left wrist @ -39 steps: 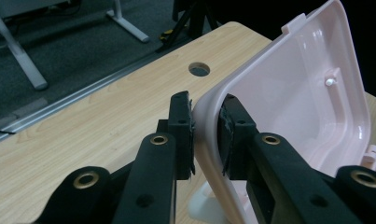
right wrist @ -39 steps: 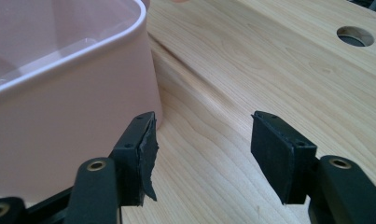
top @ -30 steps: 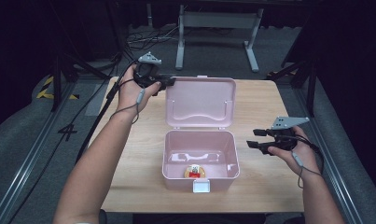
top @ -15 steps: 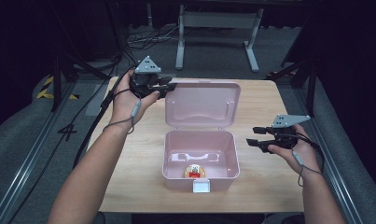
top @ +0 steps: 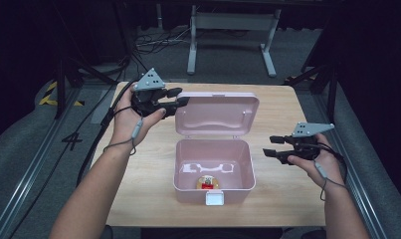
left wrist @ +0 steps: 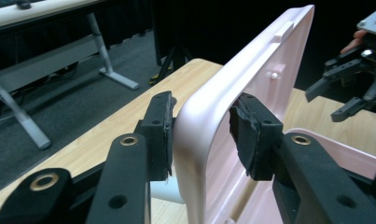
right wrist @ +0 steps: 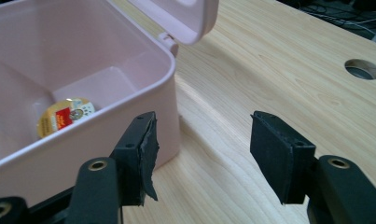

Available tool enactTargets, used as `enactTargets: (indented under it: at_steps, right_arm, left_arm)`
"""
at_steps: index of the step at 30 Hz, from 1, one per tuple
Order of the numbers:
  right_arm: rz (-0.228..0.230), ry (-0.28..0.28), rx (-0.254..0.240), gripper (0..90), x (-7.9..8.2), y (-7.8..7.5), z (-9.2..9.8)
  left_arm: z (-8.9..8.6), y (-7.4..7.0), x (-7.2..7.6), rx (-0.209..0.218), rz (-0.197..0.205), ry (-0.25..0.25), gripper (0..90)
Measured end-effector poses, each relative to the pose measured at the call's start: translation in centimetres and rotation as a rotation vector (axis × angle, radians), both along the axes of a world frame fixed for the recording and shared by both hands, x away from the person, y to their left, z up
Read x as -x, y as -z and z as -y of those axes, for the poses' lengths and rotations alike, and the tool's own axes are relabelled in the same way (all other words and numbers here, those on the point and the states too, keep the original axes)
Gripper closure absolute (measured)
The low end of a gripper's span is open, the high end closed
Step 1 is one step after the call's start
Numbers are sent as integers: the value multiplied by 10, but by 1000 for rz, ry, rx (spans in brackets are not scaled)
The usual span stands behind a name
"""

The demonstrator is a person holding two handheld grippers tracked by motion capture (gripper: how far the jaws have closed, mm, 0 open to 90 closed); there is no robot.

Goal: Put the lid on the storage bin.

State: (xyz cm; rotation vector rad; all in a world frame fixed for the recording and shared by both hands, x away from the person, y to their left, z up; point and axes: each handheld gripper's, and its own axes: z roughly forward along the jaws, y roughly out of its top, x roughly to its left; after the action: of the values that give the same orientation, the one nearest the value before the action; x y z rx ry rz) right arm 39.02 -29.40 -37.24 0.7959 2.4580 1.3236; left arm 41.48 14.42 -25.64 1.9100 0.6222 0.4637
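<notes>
1. Pink box (top: pixel 214 172) near the middle of the wooden counter (top: pixel 282 104), open; its lid (top: pixel 217 115) stands tilted back on the far side, inner face toward the person.
2. Small round yellow and red item (top: pixel 206 182) on the box floor, close to the near wall; the right gripper view shows it too (right wrist: pixel 66 115).
3. Left gripper (top: pixel 175 99) at the lid's far left corner; in the left gripper view the lid's rounded edge (left wrist: pixel 199 140) stands between the jaws, which have just been opening; one pad lies close against the outer face, the other stands off the inner face; the lid is no longer pinched.
4. Right gripper (top: pixel 270 147) just right of the box, over the counter, jaws spread with nothing between them; in the right gripper view one pad (right wrist: pixel 146 149) sits just beside the box's outer corner (right wrist: pixel 169 93), the other over bare wood.
5. White latch tab (top: pixel 215 199) on the near wall of the box.
</notes>
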Motion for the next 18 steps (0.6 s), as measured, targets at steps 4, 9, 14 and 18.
enactTargets:
  at_steps: [4, 9, 14, 18]
  right_arm:
    - [-4, -9, -11, 416, 2, -1, -1]
    - [-4, -14, -17, 416, 4, -3, -1]
    - [3, -27, -26, 416, 7, -7, -3]
    - [3, -57, -44, 438, 10, -10, -6]
  left_arm:
    - [-2, 1, 9, 1, 16, 18, 594]
    - [-3, 2, 15, 8, 25, 28, 588]
    - [-5, 4, 21, 21, 19, 43, 575]
    - [-5, 5, 26, 20, 25, 47, 569]
